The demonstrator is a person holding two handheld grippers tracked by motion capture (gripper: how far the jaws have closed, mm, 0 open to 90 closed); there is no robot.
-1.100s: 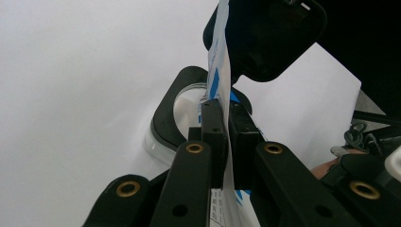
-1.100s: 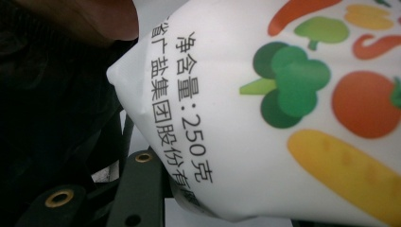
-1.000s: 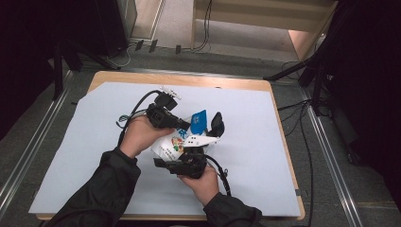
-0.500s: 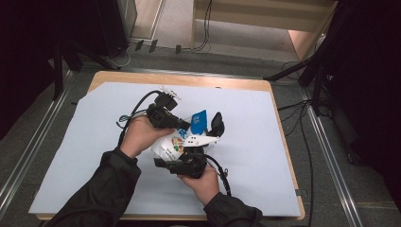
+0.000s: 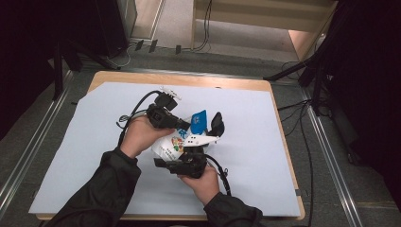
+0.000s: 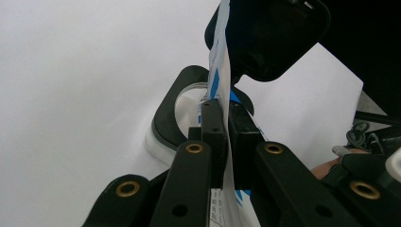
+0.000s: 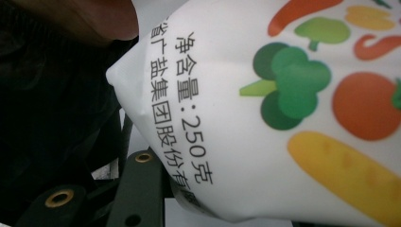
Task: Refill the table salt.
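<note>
A white salt bag (image 5: 174, 143) printed with vegetables and a blue top (image 5: 200, 121) is held above the table between both hands. My left gripper (image 5: 187, 126) is shut on the bag's thin top edge (image 6: 222, 42), which stands pinched between its two black pads (image 6: 213, 127). My right gripper (image 5: 201, 139) comes from below, and the bag's full body (image 7: 283, 118) bulges between its jaws. One black finger (image 7: 137, 189) shows at the lower left, and the other is hidden behind the bag.
A pale blue mat (image 5: 265, 156) covers the wooden table (image 5: 189, 79). A black cable (image 5: 137, 106) loops off my left gripper. Metal rails run along both sides of the table, with cables on the floor behind it.
</note>
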